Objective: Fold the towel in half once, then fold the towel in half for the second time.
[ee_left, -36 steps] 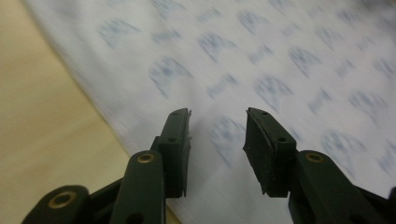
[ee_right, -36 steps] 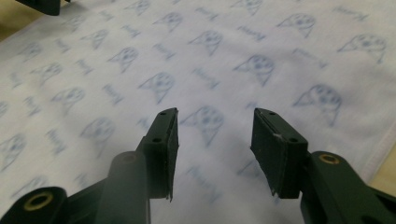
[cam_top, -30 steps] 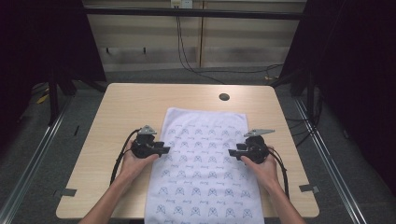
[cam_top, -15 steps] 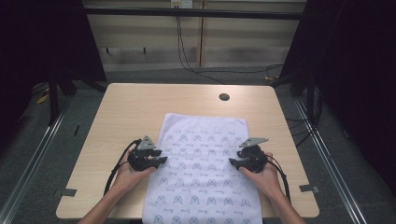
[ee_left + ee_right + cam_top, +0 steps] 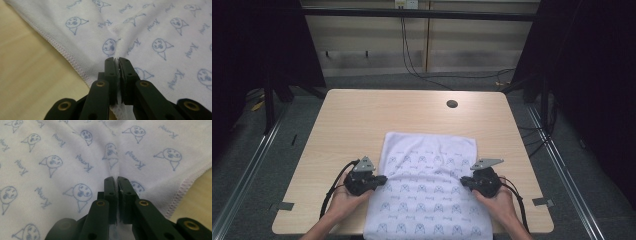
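Observation:
A white towel point(image 5: 429, 187) printed with small blue faces lies on the wooden table point(image 5: 362, 120), hanging over the near edge. My left gripper point(image 5: 381, 179) grips its left edge and my right gripper point(image 5: 465, 182) its right edge. Both pairs of jaws have just been closing. In the left gripper view the towel point(image 5: 140, 32) puckers into a fold pinched by the left gripper point(image 5: 117, 60). The right gripper view shows the same: the towel point(image 5: 75, 157) is pinched in a ridge by the right gripper point(image 5: 115, 178).
A dark round hole point(image 5: 452, 104) sits in the table's far right part. Bare wood stretches beyond and to both sides of the towel. Metal rails point(image 5: 252, 165) run along the floor on either side, and cables point(image 5: 412, 55) hang at the back.
Both grippers have slid toward the near edge of the table along the towel's side edges, and the towel has come nearer with them, its far edge now closer to the person.

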Action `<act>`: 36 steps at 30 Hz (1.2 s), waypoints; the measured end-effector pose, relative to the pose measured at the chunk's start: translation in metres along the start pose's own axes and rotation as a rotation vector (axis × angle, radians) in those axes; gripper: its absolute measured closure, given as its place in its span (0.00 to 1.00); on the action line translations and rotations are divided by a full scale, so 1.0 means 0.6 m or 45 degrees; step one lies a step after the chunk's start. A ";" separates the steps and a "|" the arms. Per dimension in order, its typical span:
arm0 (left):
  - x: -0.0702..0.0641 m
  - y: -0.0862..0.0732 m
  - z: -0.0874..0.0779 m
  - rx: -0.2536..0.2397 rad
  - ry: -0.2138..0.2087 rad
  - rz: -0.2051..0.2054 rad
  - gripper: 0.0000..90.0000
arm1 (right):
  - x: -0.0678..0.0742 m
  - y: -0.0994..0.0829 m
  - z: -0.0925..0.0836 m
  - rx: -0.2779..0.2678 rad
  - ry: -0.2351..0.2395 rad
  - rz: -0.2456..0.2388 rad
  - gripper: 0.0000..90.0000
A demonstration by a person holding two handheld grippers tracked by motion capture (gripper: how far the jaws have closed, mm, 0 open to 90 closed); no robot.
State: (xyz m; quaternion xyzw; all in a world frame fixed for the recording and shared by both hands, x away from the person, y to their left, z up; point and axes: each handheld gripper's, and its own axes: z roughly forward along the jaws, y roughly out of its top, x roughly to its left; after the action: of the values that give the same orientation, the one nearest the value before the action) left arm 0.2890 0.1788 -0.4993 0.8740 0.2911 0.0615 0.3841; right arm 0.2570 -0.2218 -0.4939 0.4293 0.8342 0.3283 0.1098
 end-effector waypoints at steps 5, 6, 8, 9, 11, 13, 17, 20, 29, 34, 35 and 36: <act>-0.012 -0.003 -0.016 0.013 0.012 0.033 0.59 | 0.021 -0.017 -0.016 -0.008 0.036 0.002 0.65; -0.004 0.002 -0.018 -0.012 0.010 0.014 0.58 | 0.020 -0.016 -0.021 -0.039 0.026 -0.025 0.64; 0.019 0.016 -0.022 -0.085 0.008 -0.066 0.57 | 0.002 -0.005 -0.032 -0.117 0.038 0.021 0.65; 0.032 0.024 -0.022 -0.101 0.009 -0.099 0.57 | -0.011 0.003 -0.035 -0.147 0.035 0.047 0.65; 0.061 0.037 -0.019 -0.117 0.014 -0.144 0.59 | -0.044 0.023 -0.033 -0.180 -0.002 0.098 0.66; 0.092 0.044 -0.016 -0.134 0.062 -0.160 0.63 | -0.069 0.037 -0.027 -0.203 -0.031 0.105 0.67; 0.135 0.046 -0.012 -0.157 0.073 -0.297 0.62 | -0.116 0.059 -0.007 -0.191 -0.082 0.150 0.71; 0.139 0.053 -0.008 -0.143 0.110 -0.274 0.63 | -0.140 0.070 0.010 -0.160 -0.112 0.174 0.71; 0.165 0.050 0.022 -0.129 0.127 -0.320 0.75 | -0.193 0.081 0.053 -0.086 -0.223 0.291 0.65; 0.180 0.057 0.030 -0.129 0.144 -0.327 0.75 | -0.203 0.085 0.066 -0.124 -0.230 0.305 0.65; 0.183 0.060 0.032 -0.139 0.140 -0.331 0.75 | -0.203 0.086 0.068 -0.125 -0.239 0.301 0.66; 0.186 0.064 0.035 -0.128 0.143 -0.326 0.75 | -0.200 0.088 0.070 -0.121 -0.252 0.284 0.71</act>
State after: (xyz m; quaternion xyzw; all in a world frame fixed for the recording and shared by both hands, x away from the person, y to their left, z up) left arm 0.4053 0.2069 -0.4995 0.8045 0.4178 0.0753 0.4154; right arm 0.3833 -0.2753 -0.5039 0.5439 0.7500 0.3336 0.1744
